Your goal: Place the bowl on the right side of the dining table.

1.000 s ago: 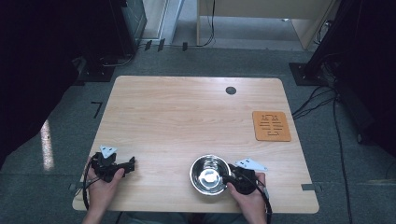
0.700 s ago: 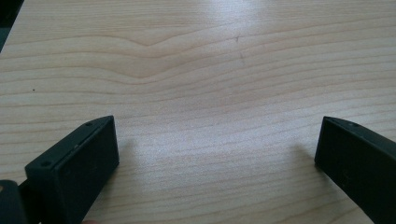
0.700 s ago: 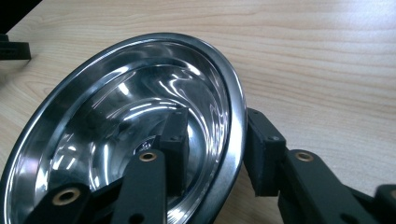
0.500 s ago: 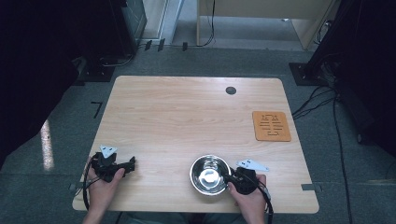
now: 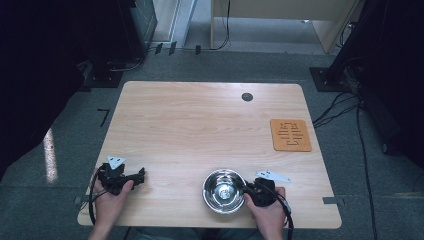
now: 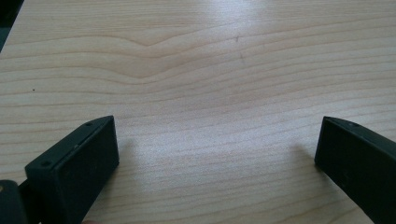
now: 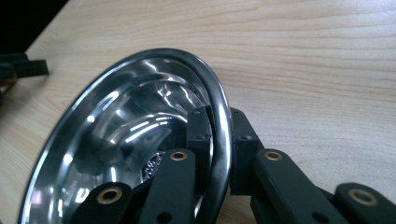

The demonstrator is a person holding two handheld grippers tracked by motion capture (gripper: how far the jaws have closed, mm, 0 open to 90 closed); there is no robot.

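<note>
While your left tongs (image 6: 217, 154) sit wide on the tabletop's (image 5: 200, 125) near edge, your right tongs (image 7: 219, 135), just closing, pinch the bowl's (image 5: 223, 190) rim.

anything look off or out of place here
Nothing stands out. The steel bowl sits upright near the table's front edge, unspilled and undented, with the right gripper closed on its rim. The coaster lies flat at the right. The left gripper rests open on bare wood.
</note>
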